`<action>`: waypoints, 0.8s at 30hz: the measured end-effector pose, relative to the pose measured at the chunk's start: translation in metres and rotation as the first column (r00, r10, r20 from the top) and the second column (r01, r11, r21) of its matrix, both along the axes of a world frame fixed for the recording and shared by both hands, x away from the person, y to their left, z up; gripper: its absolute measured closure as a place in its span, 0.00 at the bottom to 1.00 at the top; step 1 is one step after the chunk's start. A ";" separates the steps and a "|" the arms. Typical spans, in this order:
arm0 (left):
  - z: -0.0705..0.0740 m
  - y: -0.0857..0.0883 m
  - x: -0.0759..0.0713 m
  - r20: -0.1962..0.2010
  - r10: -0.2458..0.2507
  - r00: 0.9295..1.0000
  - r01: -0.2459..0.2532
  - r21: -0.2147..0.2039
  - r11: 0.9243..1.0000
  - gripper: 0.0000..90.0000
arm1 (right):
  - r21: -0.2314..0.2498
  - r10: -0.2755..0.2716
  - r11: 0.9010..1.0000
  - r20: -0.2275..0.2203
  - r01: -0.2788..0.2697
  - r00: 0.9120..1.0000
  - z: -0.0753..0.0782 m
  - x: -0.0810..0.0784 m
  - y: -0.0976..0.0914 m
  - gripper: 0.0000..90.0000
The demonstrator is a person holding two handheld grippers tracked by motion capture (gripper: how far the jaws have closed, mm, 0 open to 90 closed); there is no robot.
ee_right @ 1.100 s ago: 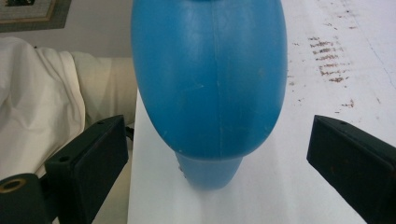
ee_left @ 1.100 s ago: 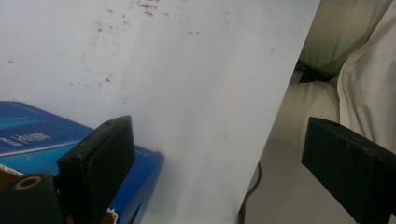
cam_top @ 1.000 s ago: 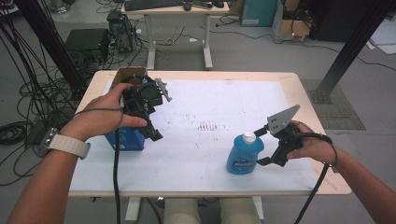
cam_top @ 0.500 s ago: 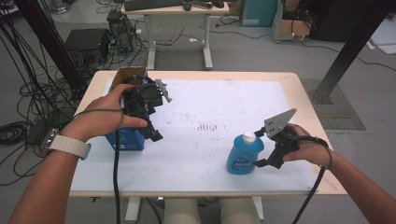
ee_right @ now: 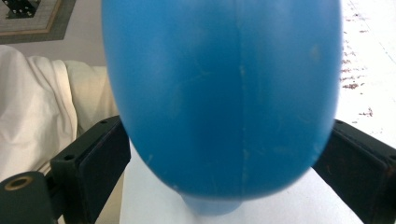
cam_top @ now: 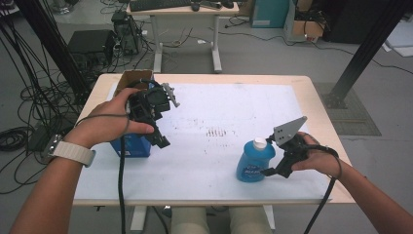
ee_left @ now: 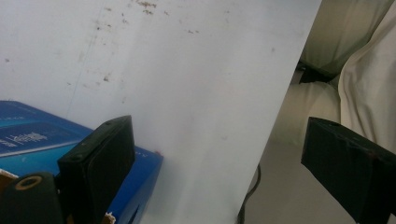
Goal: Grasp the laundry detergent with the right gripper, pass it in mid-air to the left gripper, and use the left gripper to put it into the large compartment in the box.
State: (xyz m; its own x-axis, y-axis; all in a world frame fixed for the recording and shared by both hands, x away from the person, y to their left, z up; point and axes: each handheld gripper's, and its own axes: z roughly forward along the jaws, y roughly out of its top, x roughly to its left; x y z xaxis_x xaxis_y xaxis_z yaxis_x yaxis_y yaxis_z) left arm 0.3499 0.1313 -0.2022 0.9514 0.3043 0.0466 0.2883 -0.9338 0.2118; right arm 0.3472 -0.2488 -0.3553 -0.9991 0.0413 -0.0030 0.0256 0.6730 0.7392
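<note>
A blue bottle point(cam_top: 253, 161) with a white cap point(cam_top: 260, 142) stands on the white sheet at the front right. My right gripper point(cam_top: 268, 163) reaches it from the right. In the right gripper view the bottle point(ee_right: 224, 93) sits deep between the wide jaws of that gripper point(ee_right: 229, 154). The pads point(ee_right: 105, 158) flank its sides closely, and no squeeze shows. My left gripper point(cam_top: 161, 139) hangs over a blue box point(cam_top: 129, 147) at the left. It is open point(ee_left: 217, 154) with nothing between its pads point(ee_left: 100, 163), and the box point(ee_left: 28, 140) lies under its left jaw.
An open cardboard box point(cam_top: 134, 78) stands at the table's far left corner. The white sheet point(cam_top: 219, 107) has brown stains point(cam_top: 219, 131) in its middle. The table's front edge point(ee_left: 280, 107) and the person's light trousers point(ee_left: 364, 60) are near.
My right gripper has slid a little left, farther around the bottle. The bottle, the box and my left gripper have stayed put.
</note>
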 end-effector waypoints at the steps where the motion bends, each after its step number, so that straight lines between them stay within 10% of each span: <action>1: 0.000 0.000 0.000 0.000 0.000 1.000 0.000 0.001 1.000 0.11 | 0.005 -0.001 1.000 0.000 0.001 1.000 -0.001 0.000 0.000 0.08; 24: -0.001 0.001 0.000 -0.001 0.001 1.000 -0.001 -0.001 1.000 0.11 | 0.015 -0.030 0.999 -0.045 0.031 0.999 -0.008 -0.004 0.004 0.12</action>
State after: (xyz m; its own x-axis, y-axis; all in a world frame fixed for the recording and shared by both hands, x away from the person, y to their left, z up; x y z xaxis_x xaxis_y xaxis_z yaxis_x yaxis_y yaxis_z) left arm 0.3499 0.1326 -0.2034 0.9511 0.3055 0.0451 0.2897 -0.9333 0.2119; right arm 0.3433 -0.2448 -0.3630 -0.9965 0.0713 0.0430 0.0794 0.6596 0.7474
